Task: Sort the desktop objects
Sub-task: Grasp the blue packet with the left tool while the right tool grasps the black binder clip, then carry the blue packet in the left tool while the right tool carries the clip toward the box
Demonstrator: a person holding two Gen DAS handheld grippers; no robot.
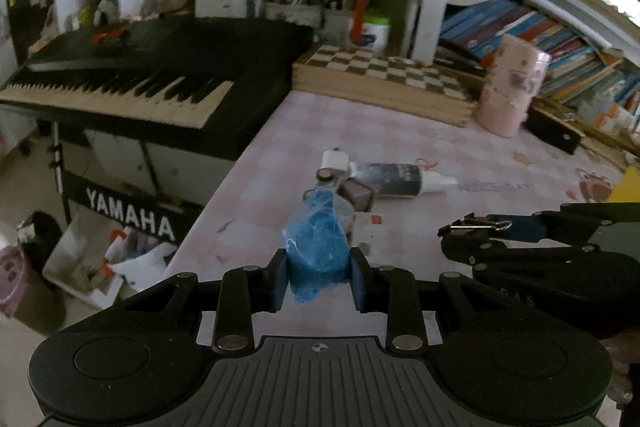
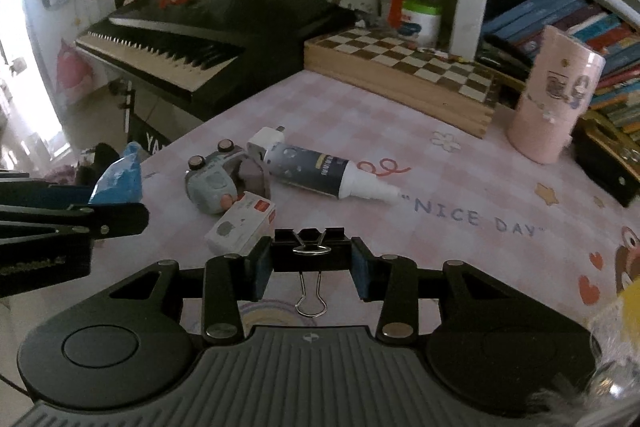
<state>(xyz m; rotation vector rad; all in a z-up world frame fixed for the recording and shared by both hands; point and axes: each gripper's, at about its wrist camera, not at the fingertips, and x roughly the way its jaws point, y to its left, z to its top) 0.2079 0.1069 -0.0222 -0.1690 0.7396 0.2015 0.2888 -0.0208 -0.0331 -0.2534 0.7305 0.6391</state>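
- Bench [image 2: 460, 163], pink checked cover, is carrying the loose items; a black keyboard [image 1: 132, 75] is standing at its left edge, a wooden chessboard [image 2: 404, 71] lying at the back.
- Pink cylindrical container [image 2: 554, 99] is standing upright near the chessboard's right end; its contents cannot be told.
- Left hand-held gripper [image 1: 319, 277] is clamping a crumpled blue packet [image 1: 316, 247], raised off the bench.
- Right hand-held gripper [image 2: 312, 263] is gripping a black binder clip [image 2: 310, 251] by its ends, one wire handle hanging toward the camera.
- Dark tube with white nozzle [image 2: 320, 171] is lying on its side mid-bench, a white plug [image 2: 266, 141] at its base.
- Only the right view is showing the grey toy car [image 2: 212, 183], the small white box [image 2: 242, 223] touching it, and "NICE DAY" lettering.
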